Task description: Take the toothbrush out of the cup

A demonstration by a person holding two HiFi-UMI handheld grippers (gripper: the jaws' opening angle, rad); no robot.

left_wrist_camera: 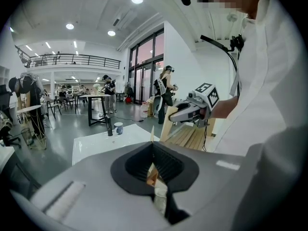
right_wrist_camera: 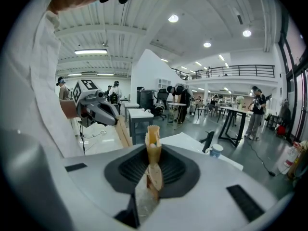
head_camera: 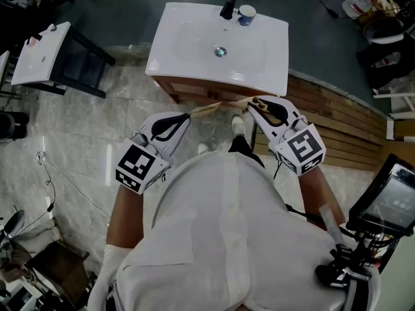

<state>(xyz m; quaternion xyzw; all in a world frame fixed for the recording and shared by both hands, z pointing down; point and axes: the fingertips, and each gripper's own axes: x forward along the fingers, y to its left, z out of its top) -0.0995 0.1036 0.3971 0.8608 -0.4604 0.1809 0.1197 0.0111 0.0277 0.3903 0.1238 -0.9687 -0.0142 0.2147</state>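
Well ahead of left tongs [head_camera: 211,107] and right tongs [head_camera: 241,101], across white ceramic basin tabletop [head_camera: 188,50]: small blue-and-white cup [head_camera: 246,14], sits closer to right tongs. Toothbrush too small to see. Both closed tight, gripping nothing.

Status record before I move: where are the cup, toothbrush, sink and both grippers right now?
cup: upright on the back rim of the sink, beside the faucet
toothbrush: cannot be made out in the cup
left gripper: jaws together, empty, short of the sink
right gripper: jaws together, empty, short of the sink
task: not begun
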